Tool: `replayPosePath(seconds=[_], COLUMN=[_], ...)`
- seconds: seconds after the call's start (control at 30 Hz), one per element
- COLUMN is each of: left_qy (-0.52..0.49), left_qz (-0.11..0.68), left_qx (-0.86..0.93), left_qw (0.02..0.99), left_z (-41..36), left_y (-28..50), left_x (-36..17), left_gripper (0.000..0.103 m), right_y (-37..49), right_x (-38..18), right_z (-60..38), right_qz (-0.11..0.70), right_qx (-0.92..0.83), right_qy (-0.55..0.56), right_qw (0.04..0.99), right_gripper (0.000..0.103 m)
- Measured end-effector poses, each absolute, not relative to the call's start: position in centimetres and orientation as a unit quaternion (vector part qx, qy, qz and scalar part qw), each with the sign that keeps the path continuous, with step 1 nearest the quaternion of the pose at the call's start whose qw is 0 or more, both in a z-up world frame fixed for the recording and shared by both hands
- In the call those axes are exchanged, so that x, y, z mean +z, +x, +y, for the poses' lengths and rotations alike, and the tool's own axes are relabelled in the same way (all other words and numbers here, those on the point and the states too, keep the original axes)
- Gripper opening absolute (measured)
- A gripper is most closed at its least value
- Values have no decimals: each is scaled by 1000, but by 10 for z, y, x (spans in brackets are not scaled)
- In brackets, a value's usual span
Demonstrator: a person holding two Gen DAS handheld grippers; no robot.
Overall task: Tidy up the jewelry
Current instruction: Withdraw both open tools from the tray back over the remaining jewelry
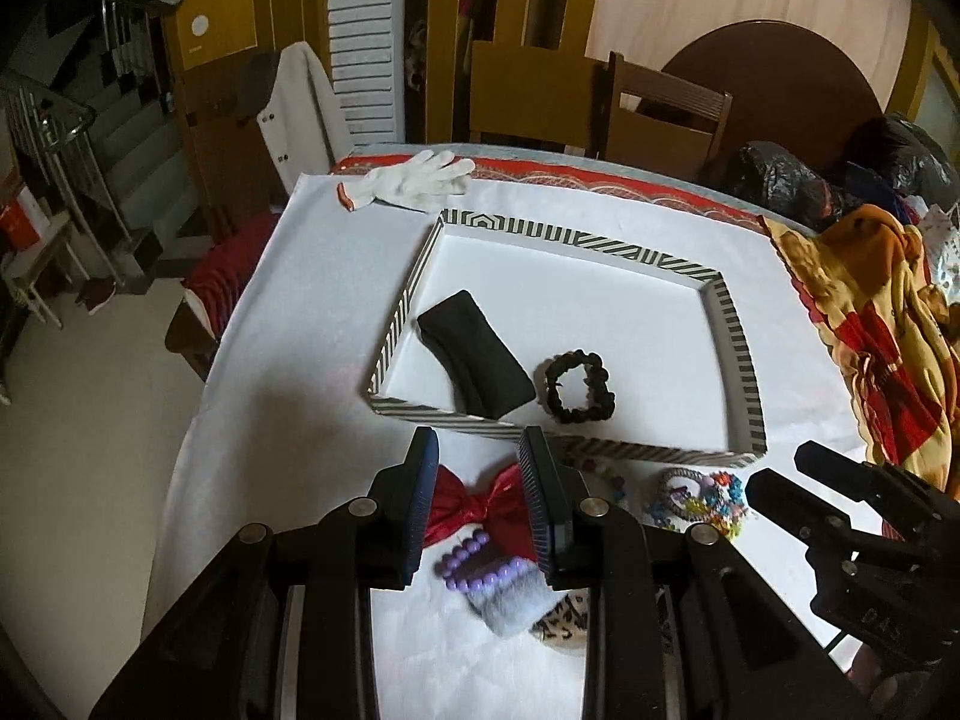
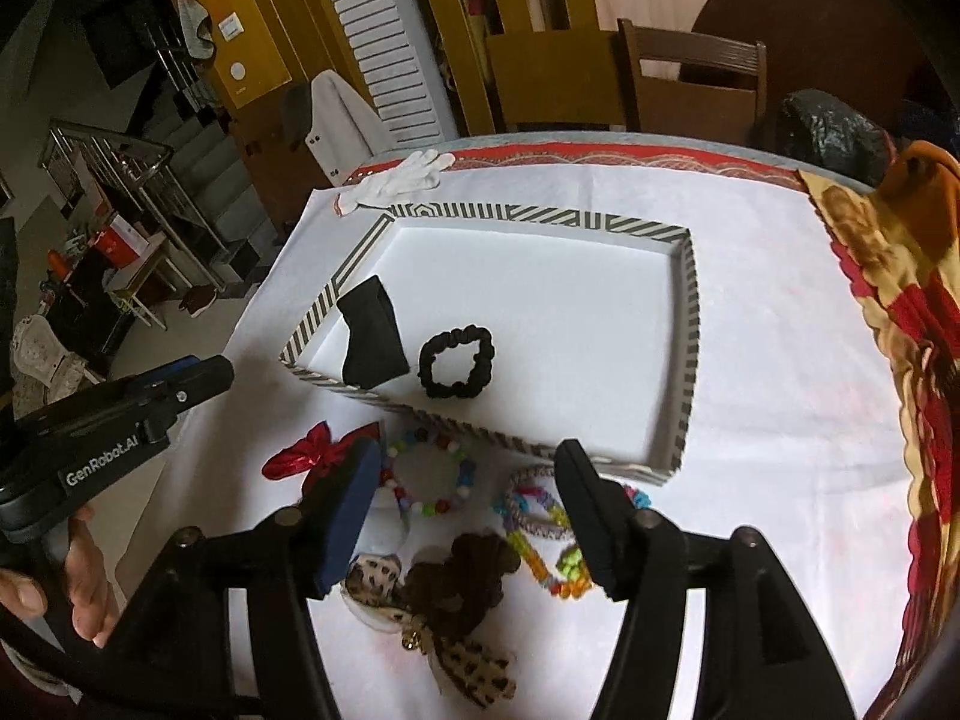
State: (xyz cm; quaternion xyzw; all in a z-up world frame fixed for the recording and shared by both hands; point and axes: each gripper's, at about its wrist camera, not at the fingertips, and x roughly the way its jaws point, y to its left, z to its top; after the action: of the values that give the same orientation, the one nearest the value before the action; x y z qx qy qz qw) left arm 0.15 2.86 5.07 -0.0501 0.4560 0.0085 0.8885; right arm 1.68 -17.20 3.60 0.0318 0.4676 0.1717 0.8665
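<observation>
While the left gripper (image 1: 477,450) hangs over the white-clothed table (image 1: 288,396), its jaws stand apart with nothing between them; below lie a red bow (image 1: 480,507) and purple bead bracelet (image 1: 480,567), and the striped tray (image 1: 396,324) beyond holds a black headband (image 1: 474,354) and black scrunchie (image 1: 579,387).

From the right wrist, the right gripper (image 2: 468,462) is spread wide and empty above a colourful bead bracelet (image 2: 429,477), just short of the tray.

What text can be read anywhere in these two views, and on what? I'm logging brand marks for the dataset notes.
"GenRobot.AI": white letters on the side of the left hand-held gripper, seen in the right wrist view.
Embossed letters on the right hand-held gripper body in the left wrist view: too faint to read.
No other text is readable.
</observation>
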Motion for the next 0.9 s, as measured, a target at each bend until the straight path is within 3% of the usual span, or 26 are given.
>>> replayPosePath(seconds=[0.9], left_qy=[-35], left_qz=[446], left_qx=[-3], left_qw=[894], left_z=[10], left_y=[-46], left_x=[55], left_gripper=[9], right_y=[-36], right_x=[45], right_z=[-194], right_qz=[453], right_qx=[140], right_qy=[37], right_qw=[880], right_gripper=[67])
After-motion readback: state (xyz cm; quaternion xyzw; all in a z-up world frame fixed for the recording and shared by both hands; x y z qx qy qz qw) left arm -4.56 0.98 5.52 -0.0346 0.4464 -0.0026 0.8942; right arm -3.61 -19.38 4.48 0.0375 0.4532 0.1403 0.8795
